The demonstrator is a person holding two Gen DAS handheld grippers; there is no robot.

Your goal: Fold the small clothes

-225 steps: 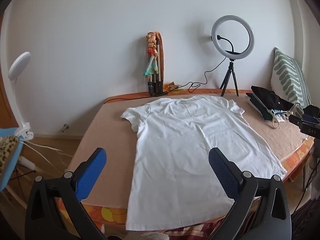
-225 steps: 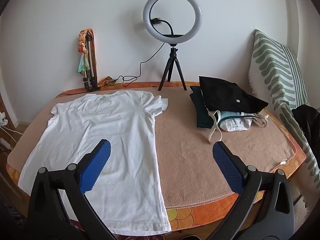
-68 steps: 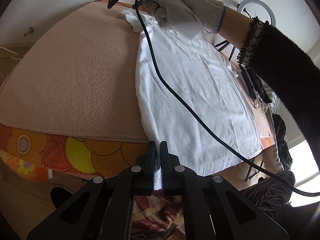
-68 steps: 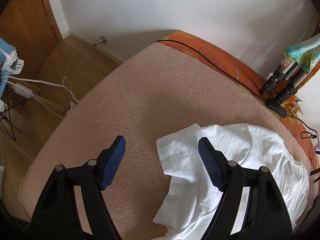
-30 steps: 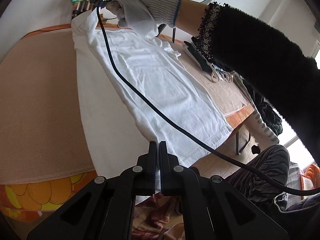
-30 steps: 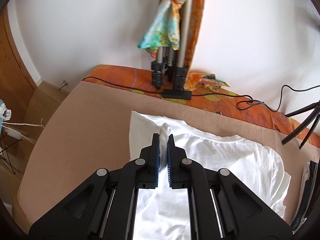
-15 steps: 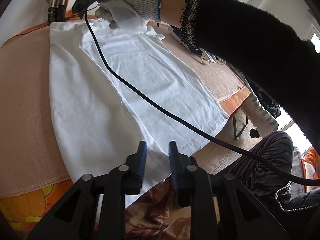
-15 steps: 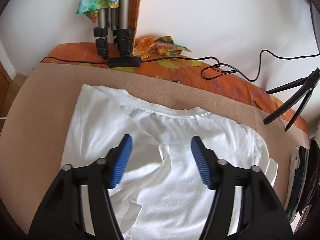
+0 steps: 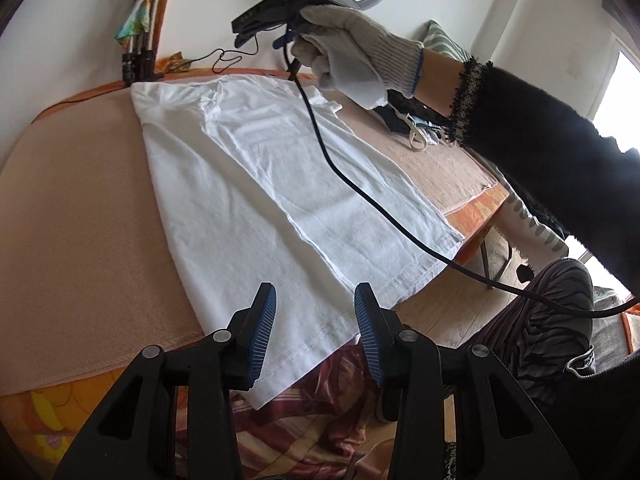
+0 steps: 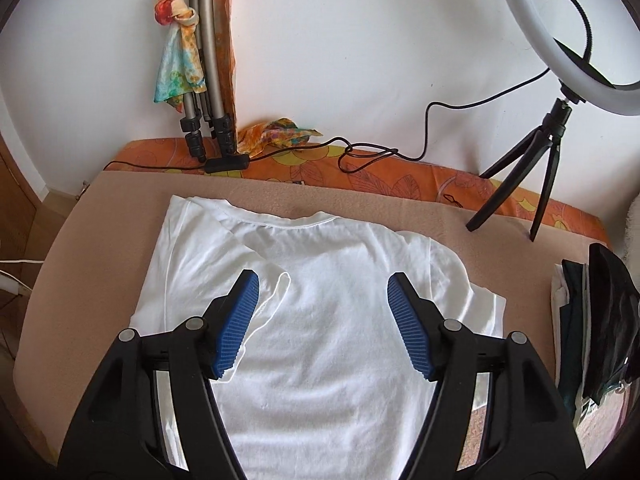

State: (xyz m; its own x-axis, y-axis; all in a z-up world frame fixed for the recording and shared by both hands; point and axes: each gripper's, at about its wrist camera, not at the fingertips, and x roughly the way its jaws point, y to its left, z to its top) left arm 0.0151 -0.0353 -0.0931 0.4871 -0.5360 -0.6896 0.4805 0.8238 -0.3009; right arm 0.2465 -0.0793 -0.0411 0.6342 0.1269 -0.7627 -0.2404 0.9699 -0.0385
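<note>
white T-shirt (image 9: 256,184) flat | left hand-held gripper (image 9: 316,332) parted above hem

White wall (image 10: 360,40), ring light (image 10: 560,40), perhaps a window (image 9: 624,80).

No readable text, labels, brands or numbers anywhere: not on the clothes, the gear, or the wall.

1. Tabletop (image 9: 80,208) left of the white T-shirt (image 9: 256,184): bare beige cover, open for passage.
2. Far edge: folded tripod legs (image 10: 208,92), ring light tripod (image 10: 536,160) and loose cable (image 10: 372,156) stand in the way (against the wall).
3. Right side: stacked dark clothes (image 10: 596,312) occupy the edge.
</note>
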